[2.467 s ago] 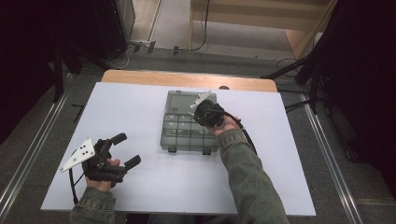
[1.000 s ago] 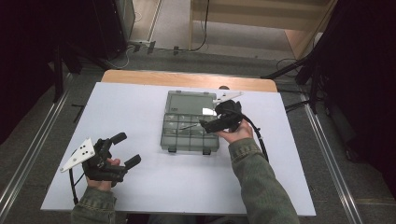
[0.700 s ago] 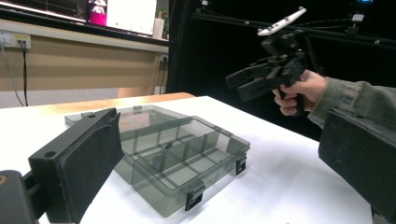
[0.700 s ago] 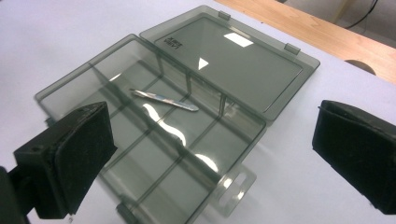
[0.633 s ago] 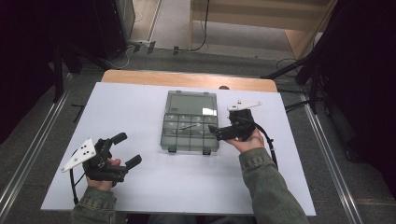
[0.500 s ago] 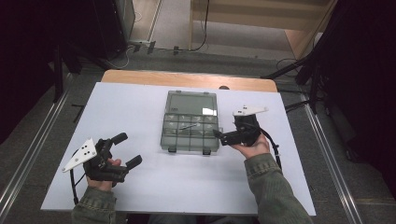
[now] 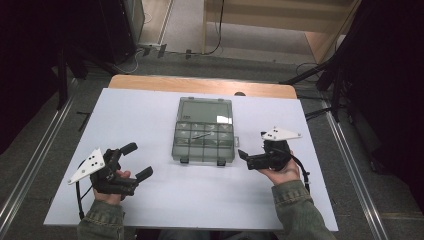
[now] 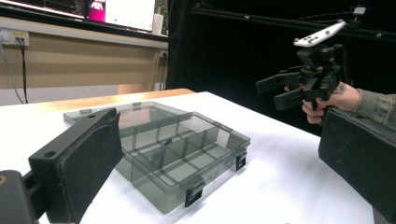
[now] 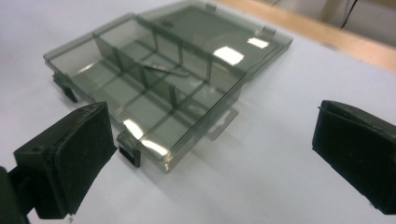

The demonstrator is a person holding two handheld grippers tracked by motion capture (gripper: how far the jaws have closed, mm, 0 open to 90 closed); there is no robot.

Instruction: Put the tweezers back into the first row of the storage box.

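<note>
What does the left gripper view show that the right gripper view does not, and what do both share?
Left gripper view alone: the right gripper held in a hand above the table, jaws apart, plus a wall and screens behind. Right gripper view alone: a thin dark item lying in a middle compartment, seen clearly from above. Both share the open smoky compartment box, its lid laid flat, and the white tabletop.

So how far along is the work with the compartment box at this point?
Done: the smoky compartment box lies with its lid open flat, and a small thin item sits in a middle compartment. In hand: nothing; the right hand-held gripper sits beside the box, open and empty, and the left hand-held gripper is open, apart from it. Left: shutting the lid, probably.
</note>
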